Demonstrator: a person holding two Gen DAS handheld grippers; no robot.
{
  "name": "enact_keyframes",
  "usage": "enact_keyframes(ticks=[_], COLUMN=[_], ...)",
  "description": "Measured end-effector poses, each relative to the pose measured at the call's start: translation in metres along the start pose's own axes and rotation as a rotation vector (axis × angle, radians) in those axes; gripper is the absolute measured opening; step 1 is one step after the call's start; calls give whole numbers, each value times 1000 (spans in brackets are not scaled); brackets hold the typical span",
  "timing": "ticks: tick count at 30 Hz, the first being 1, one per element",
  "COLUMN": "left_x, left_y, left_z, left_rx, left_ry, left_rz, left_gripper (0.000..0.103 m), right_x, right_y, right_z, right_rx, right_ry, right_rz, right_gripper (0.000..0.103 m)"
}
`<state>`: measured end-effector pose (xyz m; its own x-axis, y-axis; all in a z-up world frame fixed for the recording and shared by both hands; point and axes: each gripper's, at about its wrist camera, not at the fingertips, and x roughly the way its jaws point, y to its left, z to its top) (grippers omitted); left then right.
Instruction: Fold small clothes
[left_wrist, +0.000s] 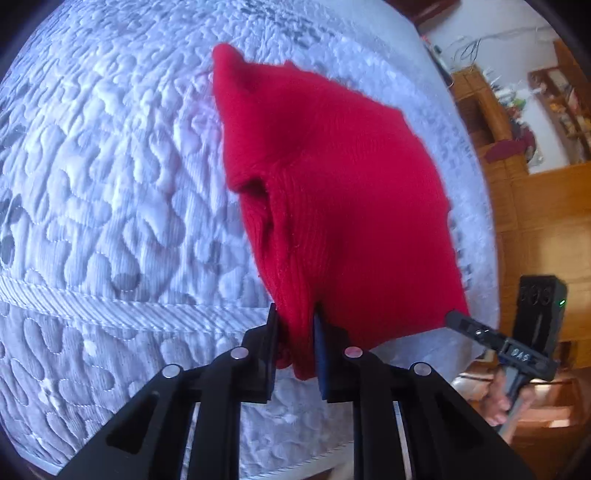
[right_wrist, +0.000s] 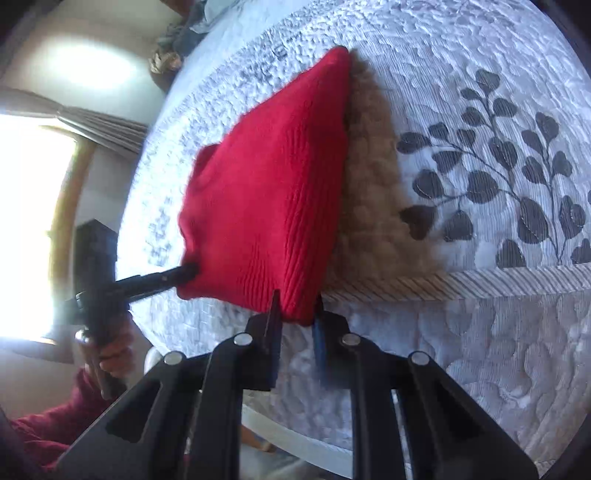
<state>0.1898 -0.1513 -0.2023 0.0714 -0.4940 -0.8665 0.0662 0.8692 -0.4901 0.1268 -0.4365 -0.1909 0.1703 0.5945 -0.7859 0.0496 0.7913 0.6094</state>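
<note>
A red ribbed knit garment (left_wrist: 332, 177) hangs stretched above the quilted white bed (left_wrist: 110, 184). My left gripper (left_wrist: 295, 325) is shut on one near corner of it. My right gripper (right_wrist: 297, 308) is shut on the other near corner of the red garment (right_wrist: 266, 192). Its far end trails toward the bed and casts a shadow there. In the left wrist view the right gripper (left_wrist: 456, 317) shows at the garment's right corner. In the right wrist view the left gripper (right_wrist: 184, 275) shows at the left corner.
The bed (right_wrist: 480, 92) has a corded seam and a dark leaf pattern (right_wrist: 498, 173). Wooden furniture and shelves (left_wrist: 535, 147) stand past the bed's edge. A bright window (right_wrist: 29, 221) and a heap of clothes (right_wrist: 177, 40) lie on the other side.
</note>
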Motion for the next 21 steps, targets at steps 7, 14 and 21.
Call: enact_keyframes(ticks=[7, 14, 21], left_x=[10, -36, -51], left_y=[12, 9, 3], left_z=[-6, -53, -80], left_rx=[0, 50, 62], left_ry=[-16, -104, -140], left_rz=[3, 217, 371], left_gripper=[23, 60, 69], right_x=[28, -7, -7], right_y=[-23, 4, 29], right_z=[-14, -49, -84], right_rx=[45, -15, -44], right_ry=[-12, -87, -125], right_rz=[-13, -223, -401], right_gripper=[15, 28, 46])
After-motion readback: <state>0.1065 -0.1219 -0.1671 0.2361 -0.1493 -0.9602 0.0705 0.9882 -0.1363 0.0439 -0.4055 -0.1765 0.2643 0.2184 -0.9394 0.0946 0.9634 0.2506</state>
